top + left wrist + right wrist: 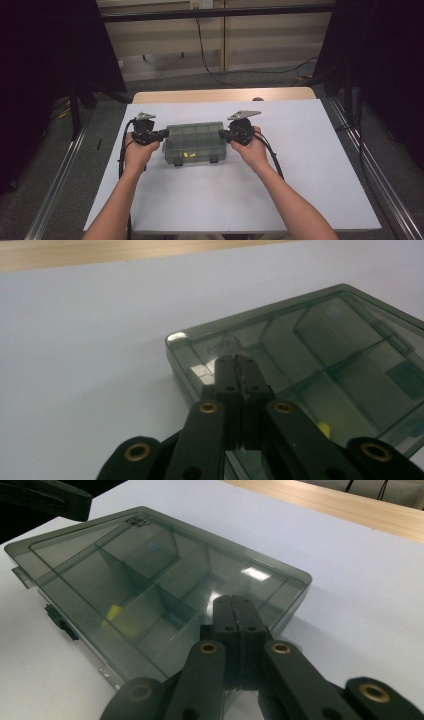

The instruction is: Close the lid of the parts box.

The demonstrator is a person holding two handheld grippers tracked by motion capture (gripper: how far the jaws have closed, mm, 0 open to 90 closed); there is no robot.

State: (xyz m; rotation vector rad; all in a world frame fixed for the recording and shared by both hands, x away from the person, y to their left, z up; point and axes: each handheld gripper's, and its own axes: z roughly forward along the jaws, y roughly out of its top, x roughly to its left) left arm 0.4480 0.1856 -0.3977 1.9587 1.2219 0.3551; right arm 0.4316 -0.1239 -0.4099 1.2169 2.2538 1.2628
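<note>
Two closed grippers flank a smoky plastic organiser box

The left gripper (161,134), at nine o'clock of the box (195,142), has its jaws pressed together holding nothing, tips over the lid's corner; the right gripper (223,133), at three o'clock, is likewise closed and empty; the box lies mid-table (300,165), lid down, yellow bits (188,154) inside

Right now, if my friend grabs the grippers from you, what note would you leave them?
Left gripper: shut, empty, at the left end of the box.
Right gripper: shut, empty, at the box's right end.
The smoky clear compartment box lies flat on the white sheet, lid closed, black latches on the near side. Small yellow pieces sit in a near compartment.
Done: both grippers are in place at the box ends.
Left: probably undoing the latches and lifting the lid.
</note>
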